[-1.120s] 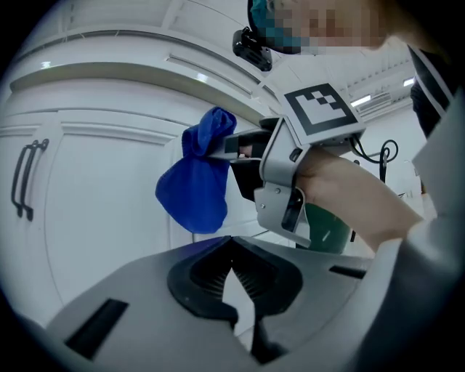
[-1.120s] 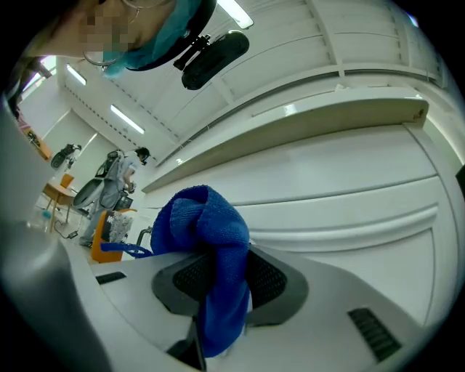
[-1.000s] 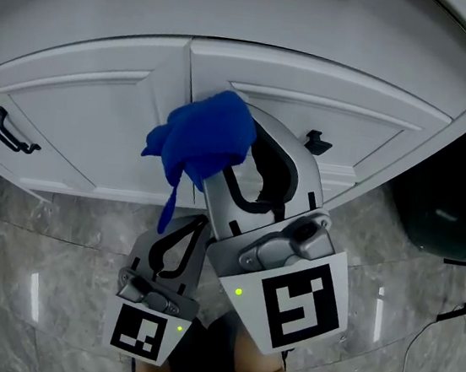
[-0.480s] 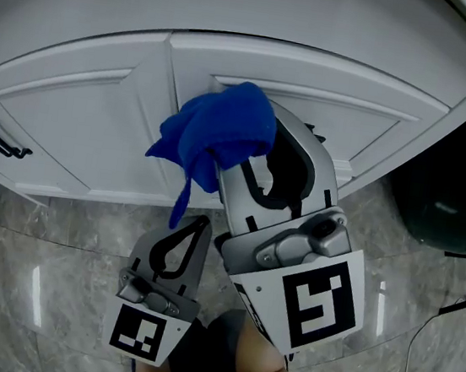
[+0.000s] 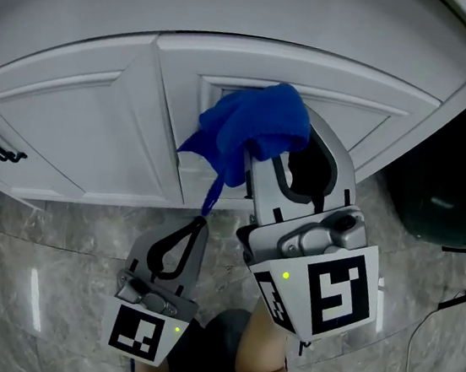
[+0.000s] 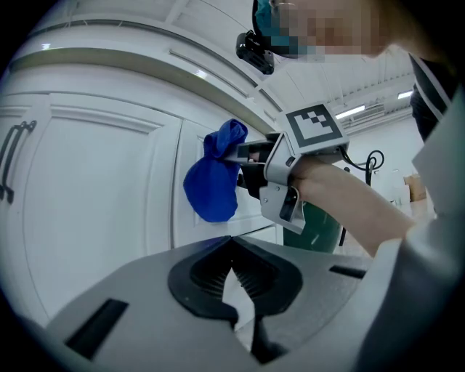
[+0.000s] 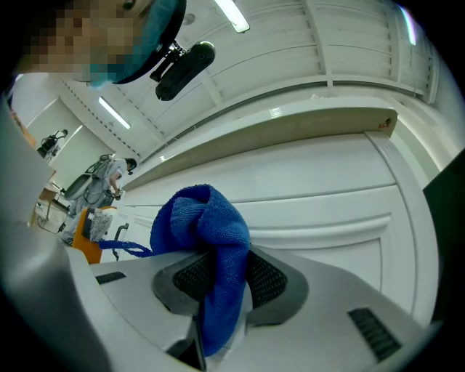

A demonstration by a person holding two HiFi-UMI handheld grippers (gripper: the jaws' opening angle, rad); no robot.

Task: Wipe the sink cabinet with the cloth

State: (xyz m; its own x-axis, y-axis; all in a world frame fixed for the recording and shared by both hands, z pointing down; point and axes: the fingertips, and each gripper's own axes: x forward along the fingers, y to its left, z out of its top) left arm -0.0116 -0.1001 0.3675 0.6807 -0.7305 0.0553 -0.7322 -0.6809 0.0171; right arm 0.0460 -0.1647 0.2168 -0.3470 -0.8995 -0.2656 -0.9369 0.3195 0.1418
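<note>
Obs., standing beside the person: the right gripper [image 5: 264, 155] has its jaws clamped on the blue cloth [image 5: 254, 124], pads pinching a fold while the bulk of it bulges out past the jaw tips. That wad lies straight ahead of the jaws and appears pressed to the right-hand door [image 5: 370, 114] of the white sink cabinet [image 5: 89, 111]. The left gripper view shows cloth against panel with no gap I can see. A thin tail of cloth hangs below the jaws, towards the left gripper [image 5: 193, 231]. The left gripper sits lower and further back from the cabinet, jaws closed together with nothing between them (idle, as far as I can judge). The right hand is clearly the nearer one and the only one working. The cloth's long run is along the jaw line, from the pinch forward to the wad, so the coming stroke depends on keeping that wad flat to the door while sliding sideways. Change against the earlier frames: the cloth was then at the seam between the two doors and is now on the right door's inset panel. The small dark knob seen on that door is now hidden behind the right gripper. The left gripper has hardly shifted.
</note>
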